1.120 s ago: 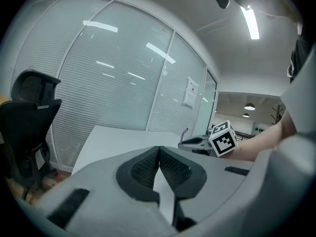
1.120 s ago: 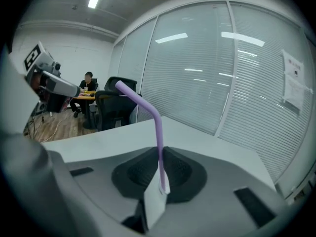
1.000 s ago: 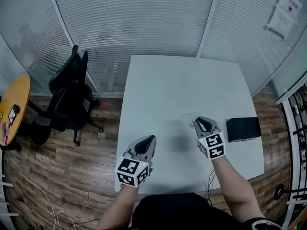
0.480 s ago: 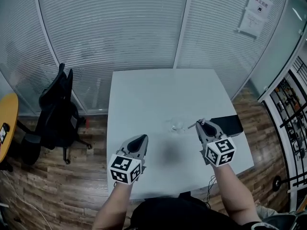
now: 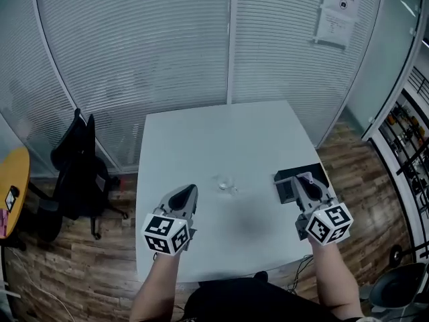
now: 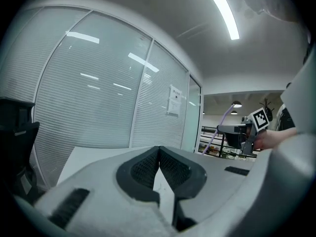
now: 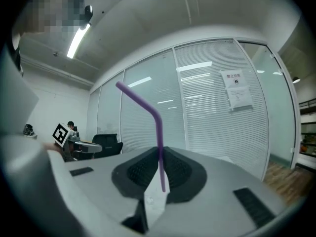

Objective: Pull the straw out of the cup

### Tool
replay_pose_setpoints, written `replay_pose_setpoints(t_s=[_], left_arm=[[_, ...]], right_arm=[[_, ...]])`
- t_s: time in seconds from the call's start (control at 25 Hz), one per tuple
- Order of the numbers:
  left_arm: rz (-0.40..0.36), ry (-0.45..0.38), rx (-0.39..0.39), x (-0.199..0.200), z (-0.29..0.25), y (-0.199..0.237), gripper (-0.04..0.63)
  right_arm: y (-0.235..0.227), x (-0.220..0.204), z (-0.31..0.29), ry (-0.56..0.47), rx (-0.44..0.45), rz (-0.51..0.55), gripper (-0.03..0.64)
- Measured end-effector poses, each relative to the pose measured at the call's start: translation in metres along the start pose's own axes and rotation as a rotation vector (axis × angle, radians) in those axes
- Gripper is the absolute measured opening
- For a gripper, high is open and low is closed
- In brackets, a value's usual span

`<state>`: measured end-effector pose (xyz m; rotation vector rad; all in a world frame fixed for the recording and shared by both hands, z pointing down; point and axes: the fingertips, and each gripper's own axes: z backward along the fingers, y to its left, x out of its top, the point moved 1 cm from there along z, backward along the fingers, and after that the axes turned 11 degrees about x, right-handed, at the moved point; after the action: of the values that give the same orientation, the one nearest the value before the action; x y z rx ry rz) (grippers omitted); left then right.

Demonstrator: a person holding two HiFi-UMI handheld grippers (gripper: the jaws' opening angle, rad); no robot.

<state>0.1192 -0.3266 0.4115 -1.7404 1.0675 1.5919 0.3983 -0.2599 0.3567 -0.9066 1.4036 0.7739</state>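
Note:
In the right gripper view a purple bendy straw (image 7: 159,132) stands upright between the jaws of my right gripper (image 7: 160,154), which is shut on it; its bent top leans left. In the head view the right gripper (image 5: 305,182) hangs at the table's right side, well clear of the small clear cup (image 5: 224,184) at mid-table. My left gripper (image 5: 186,194) is held up left of the cup. Its jaws meet with nothing between them (image 6: 159,150). The left gripper view shows the right gripper (image 6: 240,132) off to the right with the straw (image 6: 220,124) sticking up from it.
The white table (image 5: 201,136) bears a black box (image 5: 289,178) at its right edge, partly behind the right gripper. A black office chair (image 5: 77,173) stands left of the table. Glass walls with blinds (image 5: 154,45) run behind it. Wooden floor (image 5: 74,267) surrounds the table.
Both grippers have risen. The right one moved right, away from the cup, taking the straw along, and now sits over the black box. The head view has tilted up.

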Motion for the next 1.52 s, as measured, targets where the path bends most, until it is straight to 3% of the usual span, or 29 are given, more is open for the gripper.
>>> replay_pose_setpoints(t_s=[0.24,0.52,0.92,1.52], left_arm=[[-0.008,-0.006,0.050,0.008,-0.011,-0.027,0.009],[-0.029,0.014,0.042,-0.002,-0.016,-0.054,0.009],[-0.044,0.011,0.033,-0.002,-0.007,-0.060,0.009],[-0.060,-0.011,0.015,0.007,0.005,-0.033,0.009]], right_arm=[[-0.046,0.005,0.053,-0.023,-0.022,0.007,0.035],[-0.072,0.003,0.081,-0.039,-0.047,0.006,0.031],[-0.055,0.005,0.072,-0.027,-0.001,0.027,0.027],[-0.015,0.016,0.044,-0.005,0.023,0.091,0.027]])
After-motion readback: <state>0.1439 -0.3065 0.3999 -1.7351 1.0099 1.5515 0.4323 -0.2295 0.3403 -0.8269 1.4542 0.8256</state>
